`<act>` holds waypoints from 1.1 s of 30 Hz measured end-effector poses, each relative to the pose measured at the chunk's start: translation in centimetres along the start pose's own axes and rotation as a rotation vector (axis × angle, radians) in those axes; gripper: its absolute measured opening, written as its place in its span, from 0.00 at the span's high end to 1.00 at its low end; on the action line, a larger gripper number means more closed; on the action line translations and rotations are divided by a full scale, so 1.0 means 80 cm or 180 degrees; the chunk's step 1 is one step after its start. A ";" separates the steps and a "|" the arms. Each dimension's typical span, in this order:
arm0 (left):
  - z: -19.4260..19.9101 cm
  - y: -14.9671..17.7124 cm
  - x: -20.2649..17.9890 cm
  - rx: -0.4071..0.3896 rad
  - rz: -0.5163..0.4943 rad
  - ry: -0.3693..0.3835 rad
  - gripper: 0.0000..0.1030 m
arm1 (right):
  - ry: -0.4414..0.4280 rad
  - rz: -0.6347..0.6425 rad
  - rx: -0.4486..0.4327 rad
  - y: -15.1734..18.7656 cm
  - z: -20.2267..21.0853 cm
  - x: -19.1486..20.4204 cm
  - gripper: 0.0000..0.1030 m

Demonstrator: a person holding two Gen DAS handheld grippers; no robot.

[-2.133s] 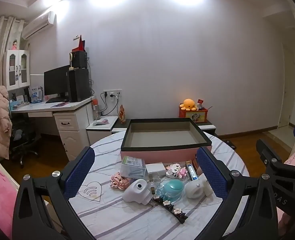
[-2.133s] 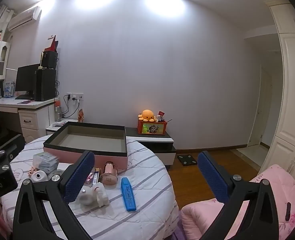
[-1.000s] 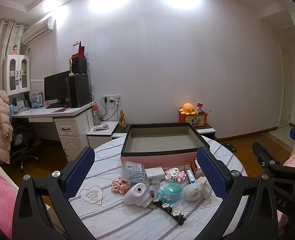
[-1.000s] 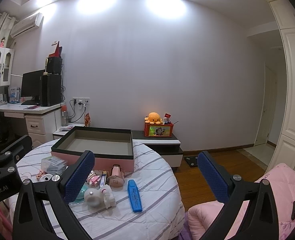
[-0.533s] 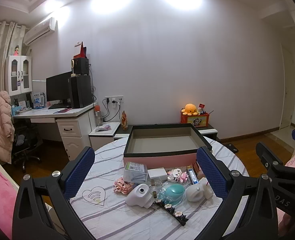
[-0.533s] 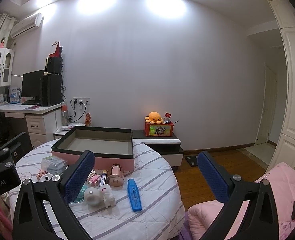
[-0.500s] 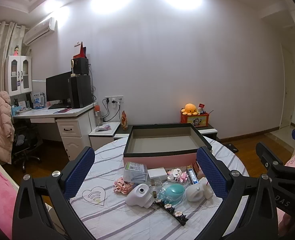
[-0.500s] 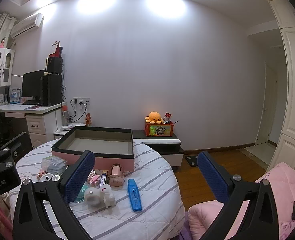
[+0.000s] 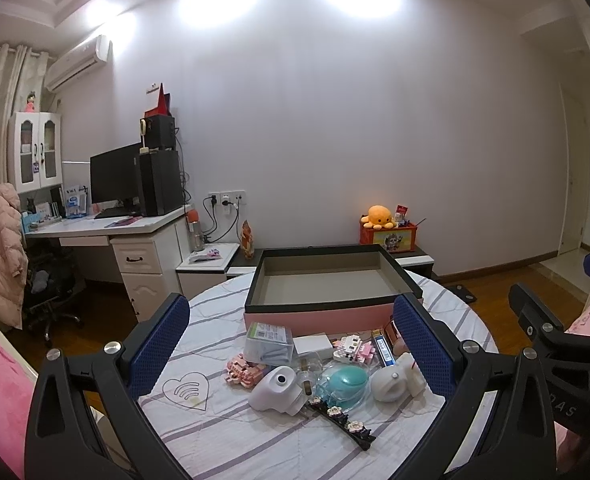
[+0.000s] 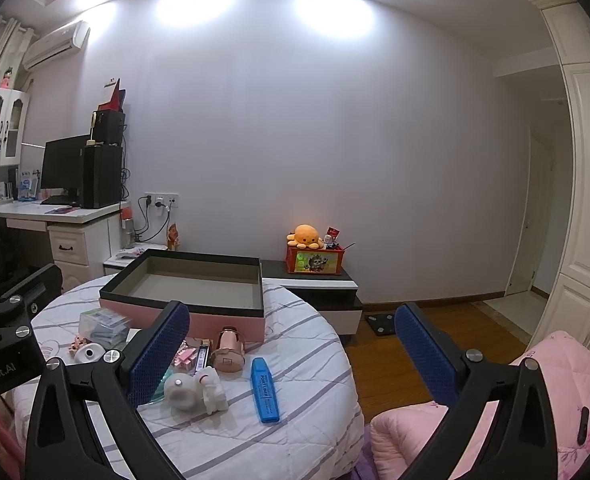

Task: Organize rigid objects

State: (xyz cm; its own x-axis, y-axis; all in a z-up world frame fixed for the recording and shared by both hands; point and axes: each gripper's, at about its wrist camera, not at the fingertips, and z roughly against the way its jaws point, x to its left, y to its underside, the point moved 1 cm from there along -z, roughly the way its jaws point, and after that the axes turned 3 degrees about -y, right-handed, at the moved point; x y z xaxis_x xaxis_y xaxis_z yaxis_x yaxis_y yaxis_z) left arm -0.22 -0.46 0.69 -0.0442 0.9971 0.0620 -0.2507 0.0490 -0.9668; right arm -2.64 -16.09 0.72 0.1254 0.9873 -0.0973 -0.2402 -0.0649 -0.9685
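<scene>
Left wrist view: your left gripper (image 9: 291,346) is spread wide, nothing between its blue pads, touching nothing, hovering above the near edge of the round bench (image 9: 223,432). Right wrist view: your right gripper (image 10: 291,350) is equally wide and empty, held over the bench's right edge, half above the wood floor (image 10: 435,344).

Largest item on the bench is the open box (image 9: 327,284), pink walls with a black rim, empty, at the far side. The small things lie in a cluster just in front of its near wall. Clear plastic case (image 9: 269,346) sits at the left of the cluster, beside a flat white box (image 9: 313,346). Nearer you: white camera-shaped toy (image 9: 275,390), teal round piece in a clear shell (image 9: 345,380), white figure (image 10: 193,392). Rose-gold cylinder (image 10: 228,350) lies against the box wall. Blue highlighter (image 10: 265,390) lies apart at the right. Black flowered hair clip (image 9: 343,420) is nearest you. Pink block toys (image 9: 245,370) lie at the cluster's left.
</scene>
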 end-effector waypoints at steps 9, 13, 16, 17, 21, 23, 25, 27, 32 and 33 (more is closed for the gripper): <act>-0.001 0.002 0.000 -0.0007 0.0005 -0.0010 0.00 | -0.0003 0.0003 -0.0026 0.000 0.002 0.000 0.00; -0.001 0.002 0.000 -0.0010 0.0002 0.0002 0.00 | 0.0002 0.0001 -0.0048 -0.001 0.003 0.001 0.00; -0.001 0.001 0.000 -0.0010 0.0003 0.0008 0.00 | -0.0001 0.0000 -0.0059 -0.001 0.004 0.002 0.00; -0.001 0.001 0.000 -0.0009 0.0004 0.0008 0.00 | -0.0004 -0.0001 -0.0062 -0.001 0.006 0.002 0.00; -0.001 0.000 0.001 -0.0016 0.0001 0.0008 0.00 | -0.0015 0.0005 -0.0052 -0.001 0.007 0.004 0.00; -0.001 0.000 0.000 -0.0025 0.0001 0.0003 0.00 | -0.0027 0.0007 -0.0058 -0.001 0.007 0.004 0.00; 0.000 -0.001 0.000 -0.0023 0.0003 0.0009 0.00 | -0.0026 0.0008 -0.0066 -0.001 0.007 0.005 0.00; -0.002 -0.001 -0.001 -0.0018 0.0000 0.0015 0.00 | -0.0002 0.0009 -0.0067 -0.002 0.007 0.004 0.00; -0.005 -0.002 0.000 0.0037 -0.0009 0.0018 0.00 | 0.0047 -0.0029 -0.0008 -0.003 0.004 -0.002 0.00; -0.007 -0.002 0.000 0.0065 -0.0005 0.0033 0.00 | 0.0059 -0.0040 0.0010 -0.003 0.003 -0.004 0.00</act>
State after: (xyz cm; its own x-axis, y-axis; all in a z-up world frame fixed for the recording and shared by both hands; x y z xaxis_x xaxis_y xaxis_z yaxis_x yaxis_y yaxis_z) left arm 0.35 -0.40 0.71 -0.0339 0.9976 0.0608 -0.2705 0.0494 -0.9614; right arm -2.87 -16.32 1.03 0.1462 0.9852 -0.0895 -0.2417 -0.0521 -0.9690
